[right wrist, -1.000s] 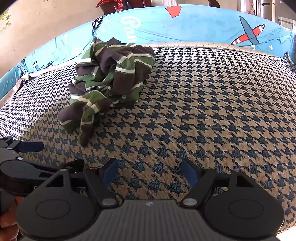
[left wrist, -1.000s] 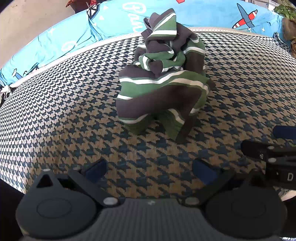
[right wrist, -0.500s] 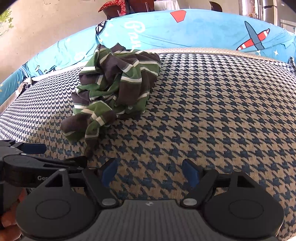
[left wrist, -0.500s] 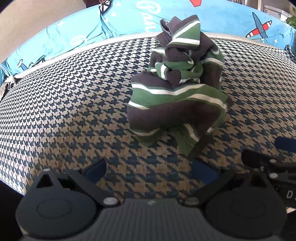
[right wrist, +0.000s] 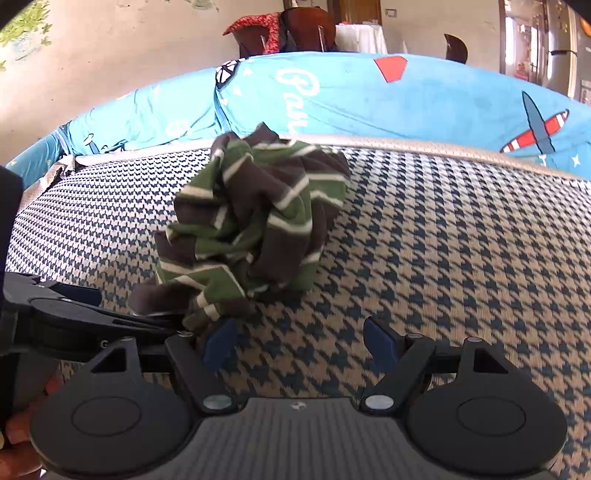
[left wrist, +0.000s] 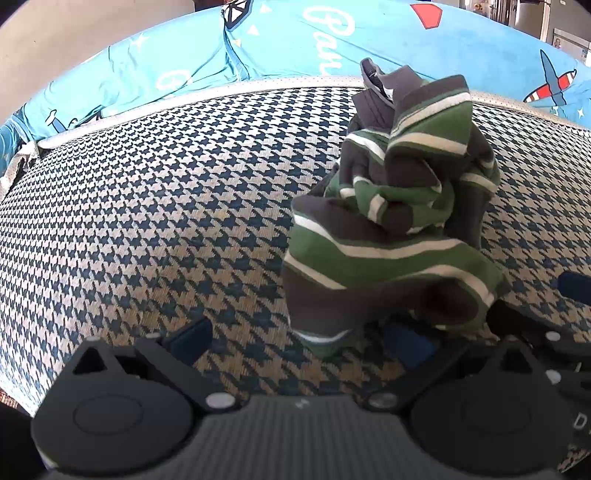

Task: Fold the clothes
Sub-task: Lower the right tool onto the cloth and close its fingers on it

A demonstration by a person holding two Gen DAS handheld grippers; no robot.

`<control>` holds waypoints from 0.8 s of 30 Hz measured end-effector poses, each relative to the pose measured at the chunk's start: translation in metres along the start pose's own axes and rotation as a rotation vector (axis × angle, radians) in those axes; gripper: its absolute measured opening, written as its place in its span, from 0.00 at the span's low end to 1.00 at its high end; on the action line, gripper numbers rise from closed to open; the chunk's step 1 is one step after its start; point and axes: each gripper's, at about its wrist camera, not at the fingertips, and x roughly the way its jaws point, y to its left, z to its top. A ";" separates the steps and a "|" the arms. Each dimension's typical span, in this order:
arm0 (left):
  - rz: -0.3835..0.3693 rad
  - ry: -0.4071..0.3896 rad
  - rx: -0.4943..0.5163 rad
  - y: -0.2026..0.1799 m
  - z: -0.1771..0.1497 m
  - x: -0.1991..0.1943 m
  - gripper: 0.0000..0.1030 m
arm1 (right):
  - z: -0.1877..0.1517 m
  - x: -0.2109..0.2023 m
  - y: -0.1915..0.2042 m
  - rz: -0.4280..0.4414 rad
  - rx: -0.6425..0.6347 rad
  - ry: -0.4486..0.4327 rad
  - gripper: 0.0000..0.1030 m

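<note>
The left gripper (left wrist: 299, 341) has its two blue-tipped fingers wide apart. In the left wrist view the lower hem of the crumpled striped shirt (left wrist: 391, 229) hangs down in the lower right of the frame, just in front of the right-hand finger (left wrist: 406, 345) and partly covering it. I cannot tell whether cloth and finger are touching. The left-hand finger (left wrist: 192, 338) stands free over the bare cover.

The right gripper (right wrist: 301, 345) is also spread open. In the right wrist view the shirt (right wrist: 258, 225) sits in the centre left of the frame. Its lowest fold comes down to the left-hand finger (right wrist: 219, 345), while the right-hand finger (right wrist: 380, 343) is well apart from it. The black body of the left gripper (right wrist: 85, 321) reaches in from the left edge, right beside that same fold.

The shirt is soft knit in dark brown and green bands with thin cream lines, bunched into a tall, loose heap. It lies on a houndstooth cover (left wrist: 147, 221), woven in navy and beige, coarse in texture. Behind it, along the top of both frames, runs a bright blue fabric (right wrist: 424, 103) printed with aeroplanes and white script. At the top of the right wrist view stand a beige wall (right wrist: 129, 44) and dark wooden chairs (right wrist: 295, 29).
</note>
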 end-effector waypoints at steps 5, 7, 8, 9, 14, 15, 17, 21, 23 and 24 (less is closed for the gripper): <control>0.023 0.006 0.007 -0.001 0.001 -0.003 1.00 | 0.015 0.002 0.000 0.032 -0.035 -0.024 0.75; 0.014 0.033 -0.004 0.008 0.010 0.005 1.00 | 0.021 0.005 0.000 0.042 -0.050 -0.032 0.75; 0.011 0.045 -0.007 0.012 0.014 0.008 1.00 | 0.024 0.005 0.000 0.051 -0.053 -0.037 0.75; 0.007 0.055 -0.005 0.013 0.016 0.010 1.00 | 0.027 0.006 -0.001 0.061 -0.055 -0.040 0.75; 0.010 0.070 0.042 0.016 0.034 0.020 1.00 | 0.042 0.013 -0.007 0.080 -0.052 -0.053 0.75; 0.011 0.072 0.049 0.017 0.039 0.023 1.00 | 0.044 0.015 -0.007 0.085 -0.048 -0.052 0.75; 0.011 0.077 0.055 0.020 0.048 0.030 1.00 | 0.048 0.020 -0.008 0.095 -0.040 -0.050 0.74; 0.001 0.093 0.053 0.025 0.054 0.041 1.00 | 0.055 0.031 -0.008 0.110 -0.034 -0.047 0.71; -0.005 0.097 0.056 0.028 0.061 0.048 1.00 | 0.056 0.037 -0.005 0.111 -0.050 -0.048 0.65; -0.007 0.097 0.058 0.028 0.066 0.052 1.00 | 0.056 0.041 -0.004 0.114 -0.049 -0.047 0.63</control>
